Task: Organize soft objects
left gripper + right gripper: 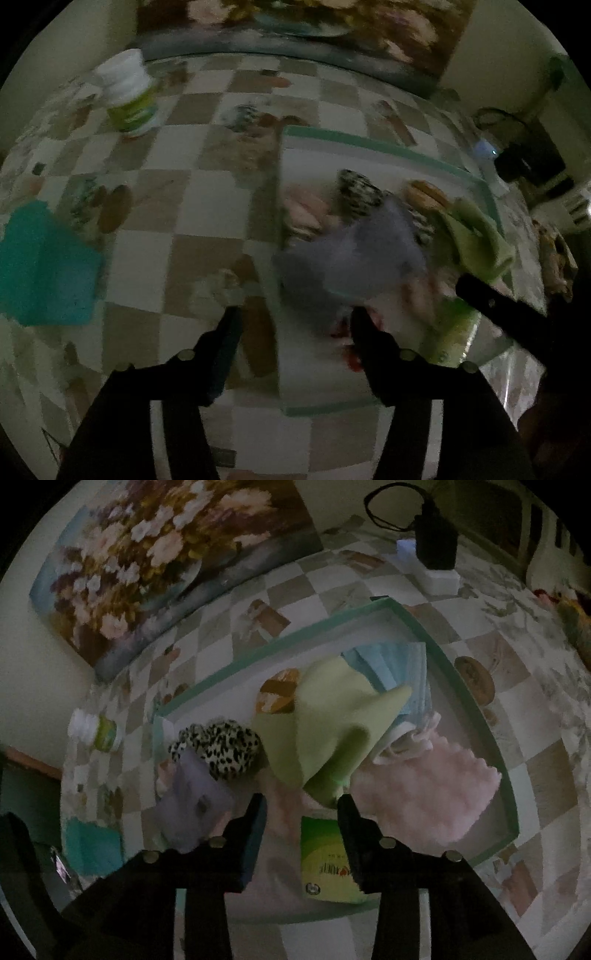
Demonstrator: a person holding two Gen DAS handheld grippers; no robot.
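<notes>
With both the left gripper [295, 325] and right gripper [301, 808] standing apart and empty, lower them over the tray [436, 635] and pinch the green cloth [325, 734] near its middle, clear of the tray's rim.

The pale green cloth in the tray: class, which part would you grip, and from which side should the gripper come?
Grip the pale green cloth at its raised fold nearest the right gripper, coming from above. It lies draped over other soft items in the tray, so its edges are lifted, not flat. The open jaws already straddle its lower corner; probably the easiest pinch.
</notes>
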